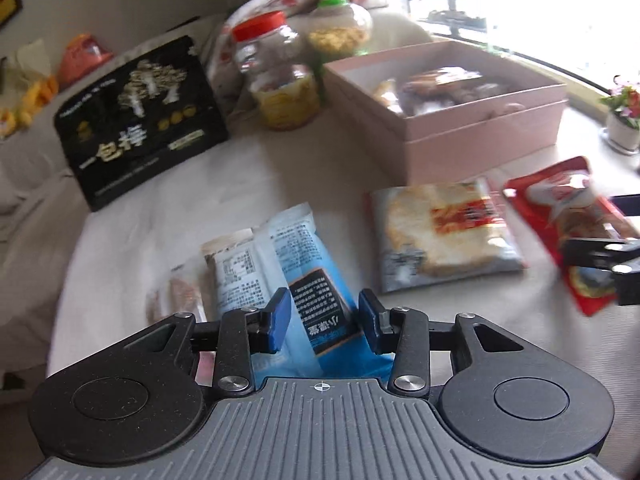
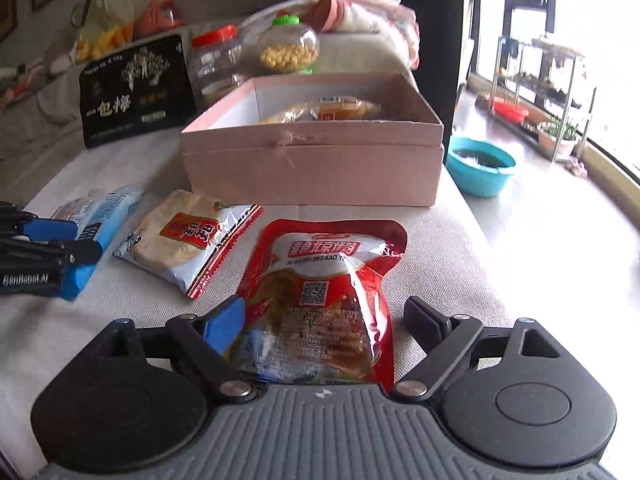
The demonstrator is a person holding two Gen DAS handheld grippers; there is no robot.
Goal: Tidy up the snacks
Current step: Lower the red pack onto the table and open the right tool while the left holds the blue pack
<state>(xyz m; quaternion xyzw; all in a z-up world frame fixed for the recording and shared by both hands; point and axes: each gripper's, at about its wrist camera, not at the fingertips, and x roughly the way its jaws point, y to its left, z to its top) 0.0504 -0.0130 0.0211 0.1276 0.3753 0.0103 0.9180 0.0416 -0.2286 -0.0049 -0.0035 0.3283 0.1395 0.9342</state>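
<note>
A blue snack packet (image 1: 316, 304) runs between the blue pads of my left gripper (image 1: 325, 320), which is shut on its bunched sides just above the cloth-covered table (image 1: 160, 232). A red pouch (image 2: 320, 292) lies flat between the wide-apart jaws of my right gripper (image 2: 320, 320); the right pad stands clear of it, so this gripper is open. Between the two lies a rice-cracker pack (image 2: 184, 240). Behind them stands an open pink box (image 2: 312, 168) holding wrapped snacks (image 2: 320, 110). The left gripper (image 2: 60, 240) shows at the left edge of the right wrist view.
A black bag (image 1: 136, 120) leans at the back left, beside a red-lidded jar (image 1: 276, 76) and a green-lidded jar (image 1: 340, 28). A small pale packet (image 1: 180, 296) lies left of the blue one. A teal basin (image 2: 480, 164) sits on the floor beyond the table's right edge.
</note>
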